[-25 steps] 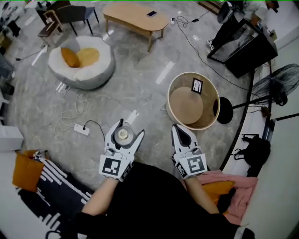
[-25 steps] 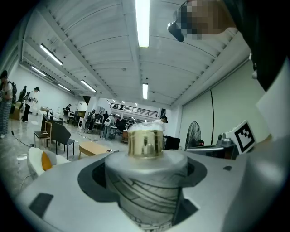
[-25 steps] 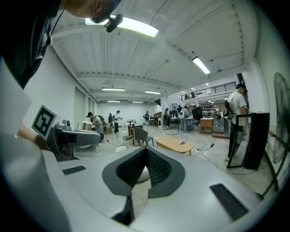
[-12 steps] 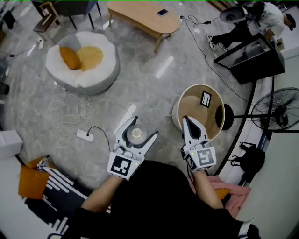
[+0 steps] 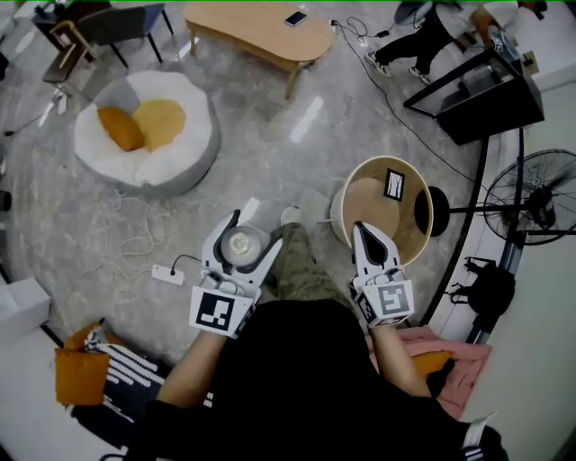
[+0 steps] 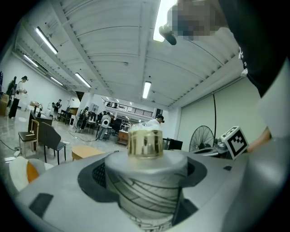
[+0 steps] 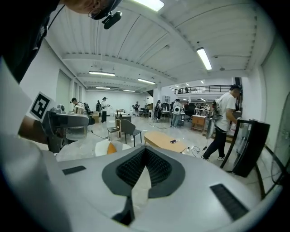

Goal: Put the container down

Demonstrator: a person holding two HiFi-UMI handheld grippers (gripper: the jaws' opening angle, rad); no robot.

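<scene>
Left gripper (image 5: 256, 231), right gripper (image 5: 362, 230) pale grey; black top (image 5: 288, 378), seemingly short-sleeved.

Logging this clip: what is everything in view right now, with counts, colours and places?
container: one, pale grey with a gold cap, gripped at centre left
round tub: one, beige, on the floor right of centre
bean bag: one, white, with orange and yellow cushions, upper left
coffee table: one, light wood, top
phone: one, on the coffee table
fan: one, black, right edge
power strip: one, white, floor left of the container
left gripper: one, white, shut on the container
right gripper: one, white, jaws together, empty
</scene>
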